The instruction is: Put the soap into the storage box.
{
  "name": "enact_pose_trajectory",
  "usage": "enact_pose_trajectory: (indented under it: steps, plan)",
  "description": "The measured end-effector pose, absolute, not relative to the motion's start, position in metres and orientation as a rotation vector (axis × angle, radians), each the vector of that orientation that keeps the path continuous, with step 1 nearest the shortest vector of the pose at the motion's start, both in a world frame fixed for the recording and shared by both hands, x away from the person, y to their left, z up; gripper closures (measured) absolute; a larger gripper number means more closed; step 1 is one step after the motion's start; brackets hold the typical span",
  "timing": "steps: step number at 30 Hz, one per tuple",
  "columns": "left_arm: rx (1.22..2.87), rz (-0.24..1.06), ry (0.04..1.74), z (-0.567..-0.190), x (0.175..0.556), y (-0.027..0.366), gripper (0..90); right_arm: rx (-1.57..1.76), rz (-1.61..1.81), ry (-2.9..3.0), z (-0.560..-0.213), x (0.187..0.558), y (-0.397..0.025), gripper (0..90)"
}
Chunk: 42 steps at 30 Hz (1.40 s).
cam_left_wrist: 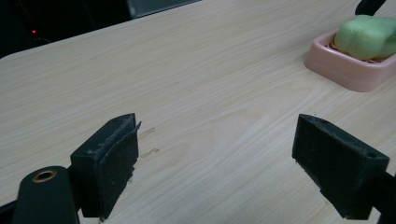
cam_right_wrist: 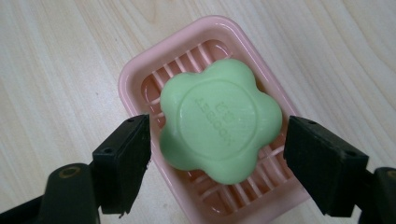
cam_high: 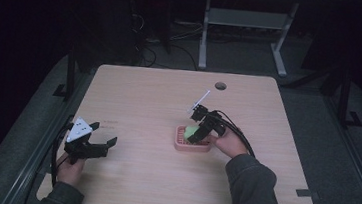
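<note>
A green flower-shaped soap (cam_right_wrist: 219, 123) lies in a pink ribbed soap dish (cam_right_wrist: 140, 74) near the middle of the table. My right gripper (cam_right_wrist: 218, 133) hovers over it, open, one jaw on each side of the soap and close to its edges. From above, the right gripper (cam_high: 197, 133) covers part of the soap (cam_high: 191, 130) and the dish (cam_high: 181, 143). My left gripper (cam_high: 105, 132) is open and holds nothing above the table's front left. Its own view shows the left gripper (cam_left_wrist: 219, 140) over bare wood, with the soap (cam_left_wrist: 366, 35) and dish (cam_left_wrist: 345, 72) far off at the upper right.
The light wooden table (cam_high: 144, 98) has a round cable hole (cam_high: 220, 85) near its far edge. A grey metal frame (cam_high: 205, 34) and cables stand on the dark floor behind. Black tape (cam_high: 307, 193) marks the front right corner.
</note>
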<state>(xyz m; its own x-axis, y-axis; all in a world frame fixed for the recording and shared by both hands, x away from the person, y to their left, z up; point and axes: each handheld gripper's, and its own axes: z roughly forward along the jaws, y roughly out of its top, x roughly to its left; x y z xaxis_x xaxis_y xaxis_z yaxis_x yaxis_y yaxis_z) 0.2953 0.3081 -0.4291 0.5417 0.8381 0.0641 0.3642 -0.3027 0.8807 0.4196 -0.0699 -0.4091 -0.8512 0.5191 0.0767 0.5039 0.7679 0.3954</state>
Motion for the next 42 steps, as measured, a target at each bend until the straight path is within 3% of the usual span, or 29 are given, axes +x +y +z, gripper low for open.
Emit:
enact_pose_trajectory:
  steps: [42]
  plan:
    - [1.901,0.669,0.980,-0.430,0.295,0.307,14.1,0.947,0.706,2.858,-0.394,0.402,-0.118,22.3]
